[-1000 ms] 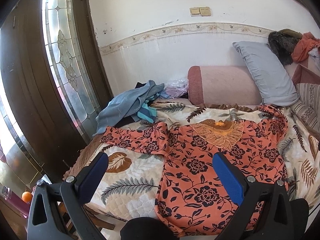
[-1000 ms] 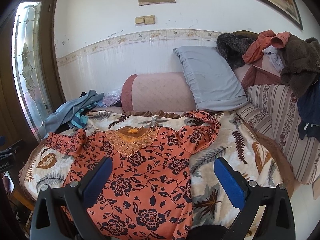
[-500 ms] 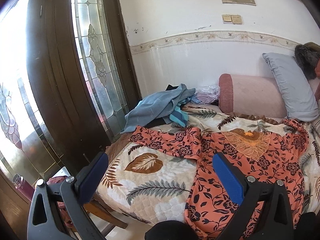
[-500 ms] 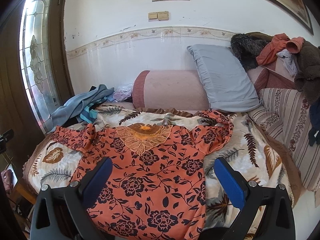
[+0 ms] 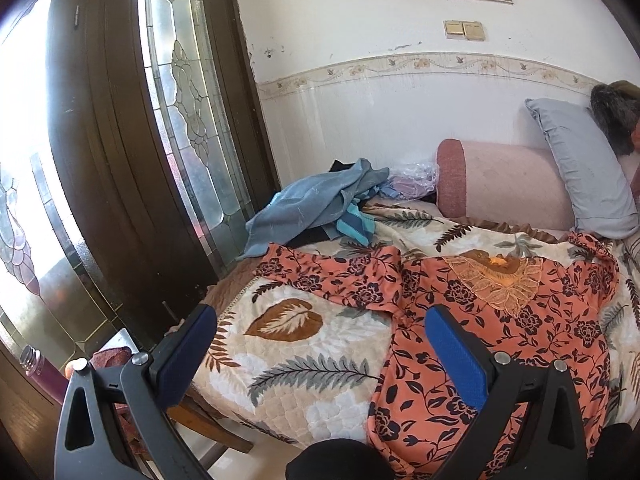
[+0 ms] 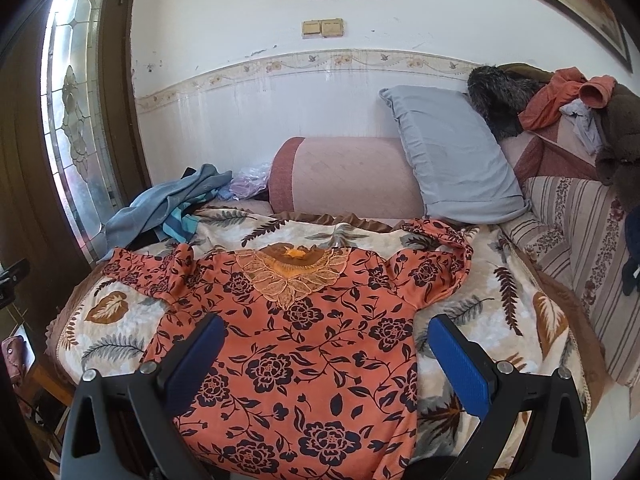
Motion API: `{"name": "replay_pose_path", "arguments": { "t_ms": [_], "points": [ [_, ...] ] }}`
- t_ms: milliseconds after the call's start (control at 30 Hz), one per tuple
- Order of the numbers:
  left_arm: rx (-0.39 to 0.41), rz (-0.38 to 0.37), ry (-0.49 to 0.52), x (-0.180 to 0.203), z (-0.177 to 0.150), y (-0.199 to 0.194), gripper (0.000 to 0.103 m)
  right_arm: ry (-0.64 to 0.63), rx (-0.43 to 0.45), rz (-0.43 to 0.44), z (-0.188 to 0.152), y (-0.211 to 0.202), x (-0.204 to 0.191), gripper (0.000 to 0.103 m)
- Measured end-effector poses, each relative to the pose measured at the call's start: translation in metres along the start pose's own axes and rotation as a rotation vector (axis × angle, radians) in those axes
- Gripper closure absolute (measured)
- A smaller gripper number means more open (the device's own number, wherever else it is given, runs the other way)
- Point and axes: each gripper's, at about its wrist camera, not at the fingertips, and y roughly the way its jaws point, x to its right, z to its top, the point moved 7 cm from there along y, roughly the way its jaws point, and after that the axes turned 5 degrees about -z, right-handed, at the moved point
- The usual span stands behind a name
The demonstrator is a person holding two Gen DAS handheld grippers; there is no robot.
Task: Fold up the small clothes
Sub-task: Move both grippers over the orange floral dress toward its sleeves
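An orange blouse with a black flower print [image 6: 304, 328] lies spread face up on the leaf-patterned blanket [image 6: 116, 320], neck toward the wall, sleeves out to both sides. It also shows in the left wrist view [image 5: 500, 320]. My left gripper [image 5: 320, 344] is open and empty, above the blanket near the blouse's left sleeve [image 5: 332, 276]. My right gripper [image 6: 324, 352] is open and empty, above the blouse's lower body.
A heap of blue clothes [image 5: 312, 204] lies at the bed's far left corner. A pink bolster [image 6: 344, 180] and a grey pillow [image 6: 452, 156] lean against the wall. More clothes [image 6: 560, 100] pile on the striped sofa back at right. A dark wooden door [image 5: 120, 140] stands left.
My left gripper has swung left, from over the blouse body to over the bare blanket by the left sleeve. My right gripper has shifted slightly left. Both stayed open.
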Motion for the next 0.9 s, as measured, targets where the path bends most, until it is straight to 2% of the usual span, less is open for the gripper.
{"name": "replay_pose_path", "arguments": {
  "t_ms": [67, 233, 367, 567, 900],
  "points": [
    [-0.04, -0.053, 0.01, 0.018, -0.005, 0.011, 0.0, 0.015, -0.009, -0.022, -0.002, 0.005, 0.011, 0.001],
    [-0.158, -0.18, 0.109, 0.082, -0.027, 0.038, 0.0, 0.062, -0.088, -0.12, -0.012, 0.035, 0.047, 0.001],
    [-0.195, -0.25, 0.179, 0.126, -0.035, 0.044, 0.0, 0.083, -0.149, -0.178, -0.018, 0.053, 0.075, 0.001],
    [-0.192, -0.269, 0.257, 0.166, -0.029, 0.052, 0.0, 0.064, -0.172, -0.218, -0.017, 0.069, 0.096, 0.001],
    [-0.173, -0.295, 0.28, 0.212, -0.006, 0.069, 0.0, 0.05, -0.168, -0.217, -0.001, 0.096, 0.11, 0.001]
  ]
}}
